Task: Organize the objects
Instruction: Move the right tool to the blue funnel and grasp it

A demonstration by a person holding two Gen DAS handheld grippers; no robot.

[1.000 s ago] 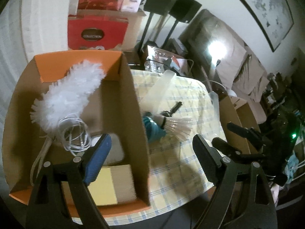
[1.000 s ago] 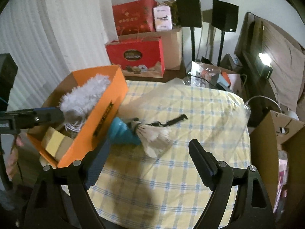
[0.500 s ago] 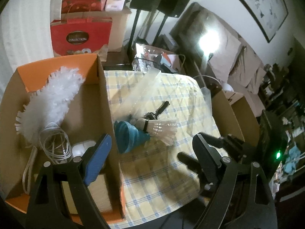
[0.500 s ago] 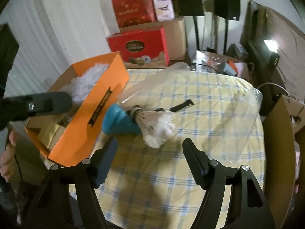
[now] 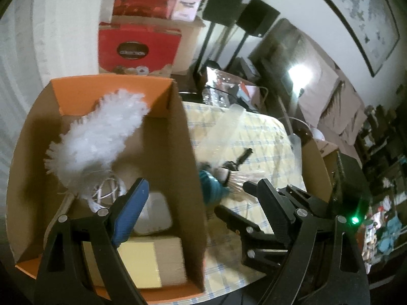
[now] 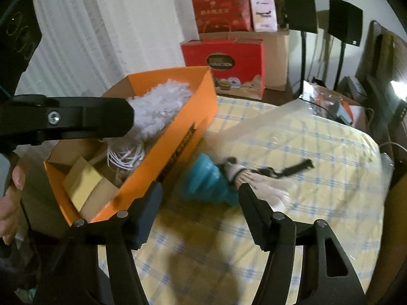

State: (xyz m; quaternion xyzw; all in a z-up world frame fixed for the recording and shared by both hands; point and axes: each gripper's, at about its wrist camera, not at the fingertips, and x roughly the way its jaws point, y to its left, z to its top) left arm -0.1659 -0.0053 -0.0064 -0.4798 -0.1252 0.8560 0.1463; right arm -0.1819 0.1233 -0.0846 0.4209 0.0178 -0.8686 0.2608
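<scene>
**Both grippers spread, nothing held**

Landmark: orange box [image 6: 178, 137]. Left gripper [image 5: 201, 200] hung over the box's near end, jaws apart, empty. Right gripper [image 6: 198, 200] hovered just outside the box's long wall, jaws apart, straddling the teal funnel-shaped item [image 6: 206, 183], which lay against that wall on the checked tablecloth [image 6: 318, 157]. Inside the box: white duster [image 5: 101, 132], coiled white cable [image 6: 124, 155], yellow pad [image 5: 140, 264].

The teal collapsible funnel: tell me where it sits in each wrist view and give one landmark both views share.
Left wrist: teal collapsible funnel lies right of centre, on the checked tablecloth against the orange box's outer wall.
Right wrist: funnel lies at centre, just right of the box, between the open fingers.
Shared landmark: orange box holding the white duster.
</scene>
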